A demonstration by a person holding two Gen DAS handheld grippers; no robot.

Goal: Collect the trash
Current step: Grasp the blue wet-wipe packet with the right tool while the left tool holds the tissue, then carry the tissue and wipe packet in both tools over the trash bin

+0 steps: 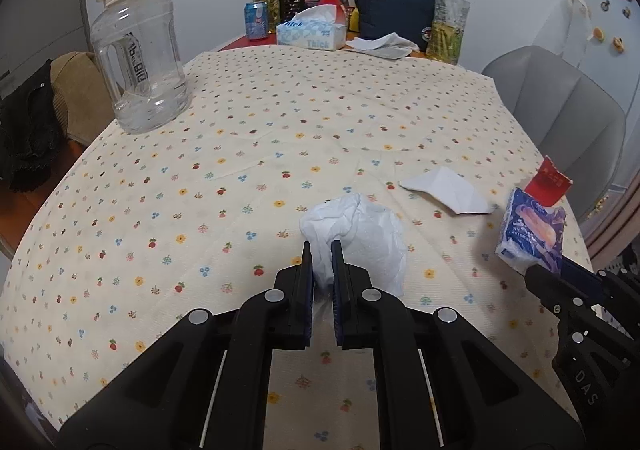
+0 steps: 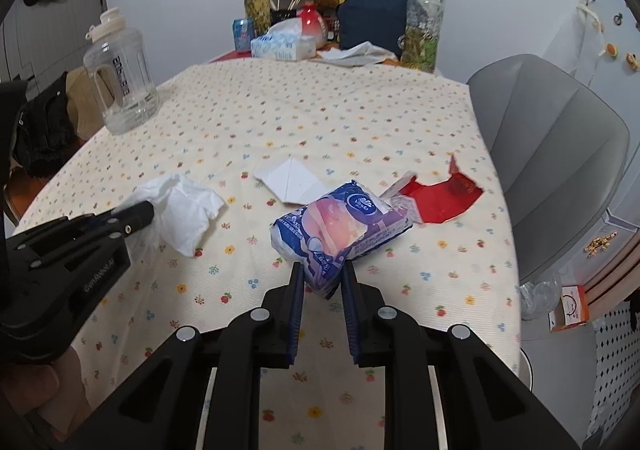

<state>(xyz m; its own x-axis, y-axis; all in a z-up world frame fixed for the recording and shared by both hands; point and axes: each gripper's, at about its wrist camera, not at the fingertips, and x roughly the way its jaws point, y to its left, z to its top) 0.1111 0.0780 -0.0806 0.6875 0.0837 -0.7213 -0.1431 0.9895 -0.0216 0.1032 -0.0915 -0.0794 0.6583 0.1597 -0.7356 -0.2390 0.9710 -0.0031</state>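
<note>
My left gripper [image 1: 321,250] is shut on a crumpled white tissue [image 1: 356,234] just above the flowered tablecloth [image 1: 240,154]; the tissue also shows in the right wrist view [image 2: 188,210]. My right gripper [image 2: 323,270] is shut on a blue tissue packet [image 2: 340,230], held above the cloth; the packet shows in the left wrist view [image 1: 528,234]. A folded white paper [image 2: 290,180] lies flat mid-table, also in the left wrist view [image 1: 448,190]. A torn red wrapper [image 2: 444,198] lies to the right of the packet.
A clear water jug [image 1: 140,62] stands at the left. A tissue box [image 1: 312,32], dark blue bag [image 1: 394,12], bottles and a can crowd the far end. A grey chair [image 2: 552,154] stands at the table's right edge.
</note>
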